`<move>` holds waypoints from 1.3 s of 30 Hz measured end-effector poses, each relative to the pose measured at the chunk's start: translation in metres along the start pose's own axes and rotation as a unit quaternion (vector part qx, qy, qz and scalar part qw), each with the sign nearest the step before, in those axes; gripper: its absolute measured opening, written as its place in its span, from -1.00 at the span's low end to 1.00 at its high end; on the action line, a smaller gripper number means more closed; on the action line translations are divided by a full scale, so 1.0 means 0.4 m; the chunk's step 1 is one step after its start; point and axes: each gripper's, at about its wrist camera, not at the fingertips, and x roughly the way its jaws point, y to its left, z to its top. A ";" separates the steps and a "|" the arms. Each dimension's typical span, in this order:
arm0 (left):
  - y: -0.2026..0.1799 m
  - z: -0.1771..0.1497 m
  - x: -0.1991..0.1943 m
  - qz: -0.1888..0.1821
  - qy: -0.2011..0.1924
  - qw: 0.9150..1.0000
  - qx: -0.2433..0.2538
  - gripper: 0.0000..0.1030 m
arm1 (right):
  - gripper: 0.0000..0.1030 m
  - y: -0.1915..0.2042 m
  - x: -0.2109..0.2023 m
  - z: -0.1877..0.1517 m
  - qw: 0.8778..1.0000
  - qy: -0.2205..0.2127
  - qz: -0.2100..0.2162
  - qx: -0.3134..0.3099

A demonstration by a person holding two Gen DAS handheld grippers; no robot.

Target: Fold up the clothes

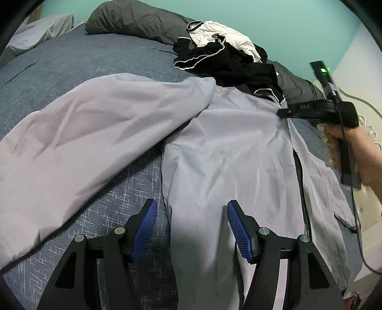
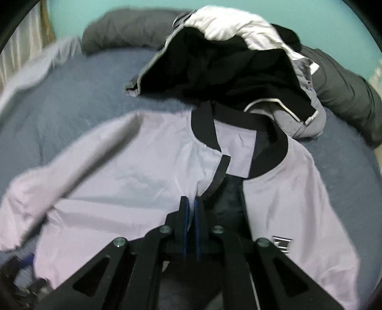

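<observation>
A pale lavender jacket (image 1: pixel 226 155) with a black collar (image 2: pixel 269 164) lies spread face up on the blue bedspread (image 1: pixel 71 64), its front open along the zip. One sleeve (image 1: pixel 95 131) lies out to the left. My left gripper (image 1: pixel 191 209) hovers open over the jacket's lower left panel, with nothing between its blue pads. My right gripper (image 2: pixel 191 202) is shut, its pads pinching the left front panel's edge just below the collar, and the cloth rises to the fingertips. In the left wrist view the right gripper (image 1: pixel 280 113) reaches in from the right, held by a hand (image 1: pixel 358 152).
A heap of black and white clothes (image 1: pixel 222 52) lies beyond the collar, partly on the jacket's top. Grey pillows (image 1: pixel 133 21) line the teal wall. A cable (image 1: pixel 355 214) hangs from the right gripper. The bed's right edge runs close beside the jacket.
</observation>
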 end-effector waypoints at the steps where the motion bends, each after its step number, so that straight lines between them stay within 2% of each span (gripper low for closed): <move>1: -0.001 0.000 0.001 0.000 0.001 1.000 0.001 0.26 | -0.90 0.001 0.012 0.000 1.000 0.008 -0.001 -0.001; 3: 0.000 -0.001 0.003 0.000 0.002 1.000 0.002 0.26 | -0.84 -0.001 0.031 -0.007 1.000 0.014 0.004 0.002; 5: 0.003 -0.002 0.003 0.000 0.004 1.000 0.001 0.26 | -0.77 -0.014 0.040 -0.021 1.000 0.015 -0.010 0.014; 7: 0.007 -0.002 0.003 0.000 0.004 1.000 -0.002 0.26 | -0.77 -0.050 0.023 -0.041 0.999 -0.005 -0.014 0.048; 9: 0.013 -0.002 -0.001 0.001 0.003 1.000 -0.005 0.26 | -0.70 -0.099 -0.002 -0.078 0.995 -0.027 0.007 0.099; 13: 0.022 0.003 -0.010 0.004 -0.001 1.000 -0.008 0.26 | -0.69 -0.132 -0.014 -0.170 0.986 -0.008 0.076 0.147; 17: 0.027 0.000 -0.030 0.006 -0.007 1.000 -0.011 0.26 | -0.69 -0.088 -0.030 -0.252 0.978 0.008 0.131 0.159; 19: 0.029 -0.002 -0.043 0.008 -0.011 1.000 -0.012 0.26 | -0.69 -0.046 -0.032 -0.276 0.978 0.018 0.145 0.151; 22: 0.035 -0.007 -0.060 0.010 -0.017 1.000 -0.012 0.26 | -0.69 0.042 -0.033 -0.291 0.985 0.033 0.129 0.107; 24: 0.042 -0.009 -0.073 0.010 -0.022 1.000 -0.013 0.26 | -0.69 0.099 -0.042 -0.289 0.990 0.025 0.115 0.076; 28: 0.065 -0.010 -0.089 0.009 -0.029 0.999 -0.024 0.26 | -0.69 0.163 -0.045 -0.280 0.990 0.018 0.125 0.059; 31: 0.079 -0.010 -0.092 0.005 -0.029 0.999 -0.031 0.26 | -0.69 0.180 -0.046 -0.284 0.988 0.015 0.135 0.076; 34: 0.086 -0.009 -0.096 -0.001 -0.031 0.999 -0.036 0.26 | -0.69 0.156 -0.039 -0.315 0.980 0.027 0.152 0.123; 39: 0.094 -0.006 -0.105 -0.008 -0.037 0.998 -0.042 0.26 | -0.66 0.142 -0.049 -0.385 0.970 0.041 0.173 0.165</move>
